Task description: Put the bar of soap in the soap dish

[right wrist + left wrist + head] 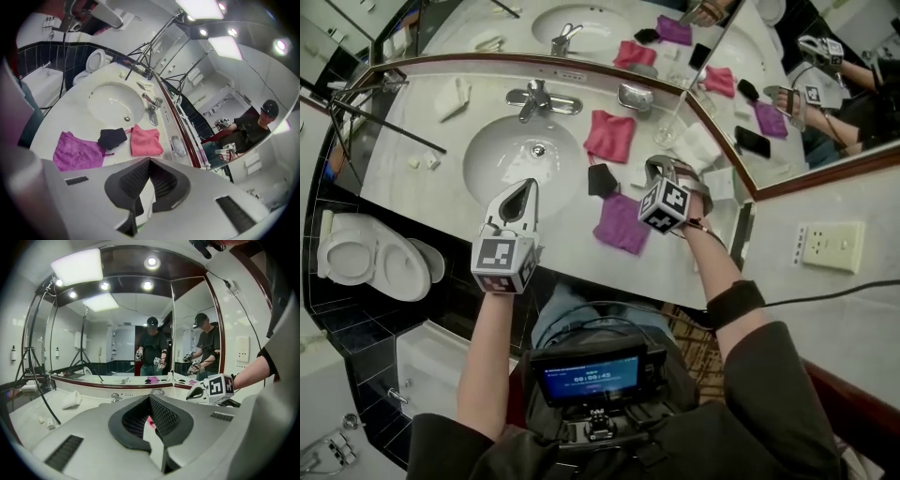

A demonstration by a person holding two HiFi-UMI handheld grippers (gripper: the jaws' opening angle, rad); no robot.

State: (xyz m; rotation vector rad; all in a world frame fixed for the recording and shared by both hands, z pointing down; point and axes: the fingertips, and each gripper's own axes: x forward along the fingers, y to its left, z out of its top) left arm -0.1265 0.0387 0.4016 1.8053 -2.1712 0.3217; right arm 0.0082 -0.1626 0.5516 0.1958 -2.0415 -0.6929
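Observation:
The metal soap dish (635,97) sits on the counter behind the pink cloth, right of the faucet; it also appears in the right gripper view as an oval soap dish (178,146). I cannot tell whether a bar lies in it, and I cannot pick out a bar of soap elsewhere. My right gripper (653,167) hangs above the counter between the black and purple cloths and a white packet, its jaws shut tip to tip (150,160) with nothing gripped. Over the basin's near rim my left gripper (530,185) is raised, also shut and empty (150,398).
The sink (492,141) and faucet (539,98) fill the counter's middle. A pink cloth (609,136), a black cloth (602,179) and a purple cloth (622,223) lie to its right. A white packet (698,147) lies near the mirror corner. The toilet (366,258) stands at the left.

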